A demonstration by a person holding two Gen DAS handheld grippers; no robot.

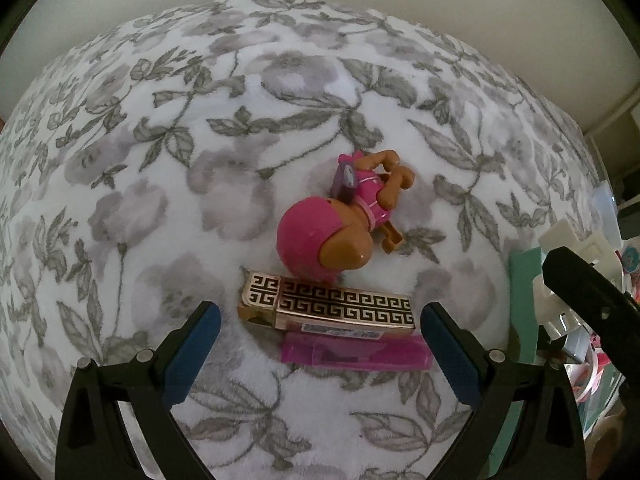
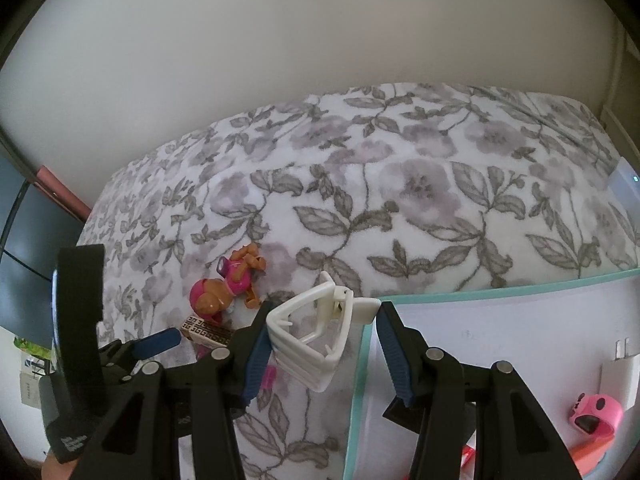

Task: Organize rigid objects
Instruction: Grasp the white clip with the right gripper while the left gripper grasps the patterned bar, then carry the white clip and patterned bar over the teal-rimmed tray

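Observation:
A pink-and-tan toy dog figure (image 1: 336, 224) lies on the floral blanket (image 1: 200, 140). In front of it lie a gold box with a black key pattern (image 1: 328, 306) and a translucent pink lighter (image 1: 352, 354). My left gripper (image 1: 320, 340) is open just above the box and lighter, with nothing between its fingers. My right gripper (image 2: 324, 344) is shut on a white hair claw clip (image 2: 320, 336), held over the blanket beside a teal-edged white bin (image 2: 500, 320). The toy dog (image 2: 228, 284) and the box (image 2: 204, 330) also show in the right wrist view.
The bin holds a pink round toy (image 2: 596, 416), a white charger plug (image 2: 620, 372) and other small items. A wall runs behind the bed. A dark monitor (image 2: 28, 264) stands at far left. The left gripper's body (image 2: 80, 352) sits close to the right gripper.

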